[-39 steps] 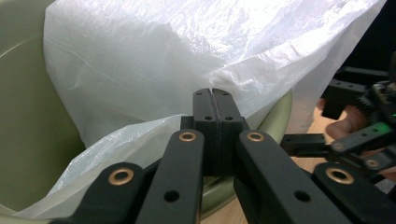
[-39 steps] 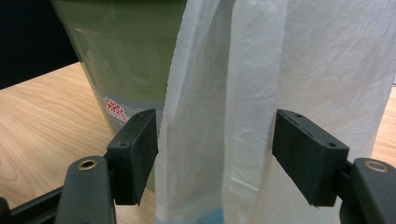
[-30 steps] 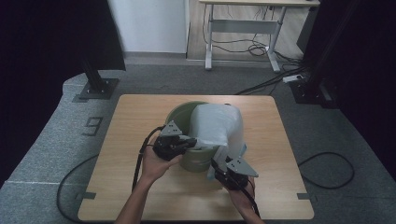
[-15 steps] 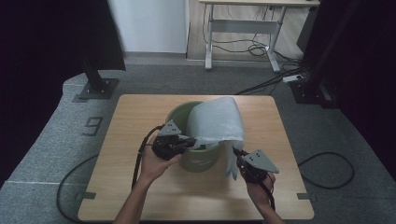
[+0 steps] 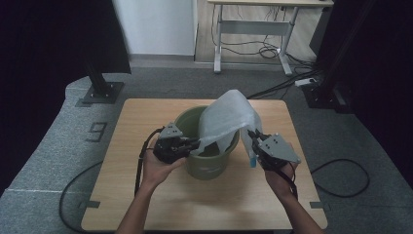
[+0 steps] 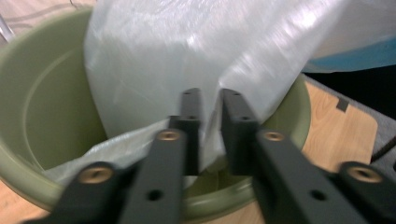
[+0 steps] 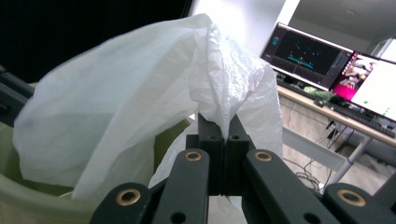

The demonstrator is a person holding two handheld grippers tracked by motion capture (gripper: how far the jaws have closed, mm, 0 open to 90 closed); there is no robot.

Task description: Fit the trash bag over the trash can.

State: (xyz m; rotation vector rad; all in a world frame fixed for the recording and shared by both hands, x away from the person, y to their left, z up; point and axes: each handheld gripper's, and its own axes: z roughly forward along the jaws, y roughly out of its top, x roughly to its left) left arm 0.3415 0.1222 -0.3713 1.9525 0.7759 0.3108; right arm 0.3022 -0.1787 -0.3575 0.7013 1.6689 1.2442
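Wooden table (image 5: 146, 195) under me, green bucket (image 5: 209, 165) at its centre — the white plastic bag (image 5: 226, 119) billows above its mouth. My left gripper (image 5: 187, 145) is clenched on one bag edge at the rim; my right gripper (image 5: 252, 136), clamped on the other edge, holds it just right of the bucket — I judge to spread the opening over the rim.

Bag (image 7: 140, 88): thin white plastic film, crinkled, translucent, faint sheen along the folds. Bucket (image 5: 207, 165): olive-green plastic, smooth, dull satin finish; inner wall (image 6: 51, 107) blurred, probably equally smooth. Table (image 5: 146, 195): pale wood, matt, even grain. Floor (image 5: 58, 146): grey carpet, rough-napped. Left gripper (image 6: 208, 140) and right gripper (image 7: 226, 140): matt black jaws, likely plastic, with brass-coloured metal pins.
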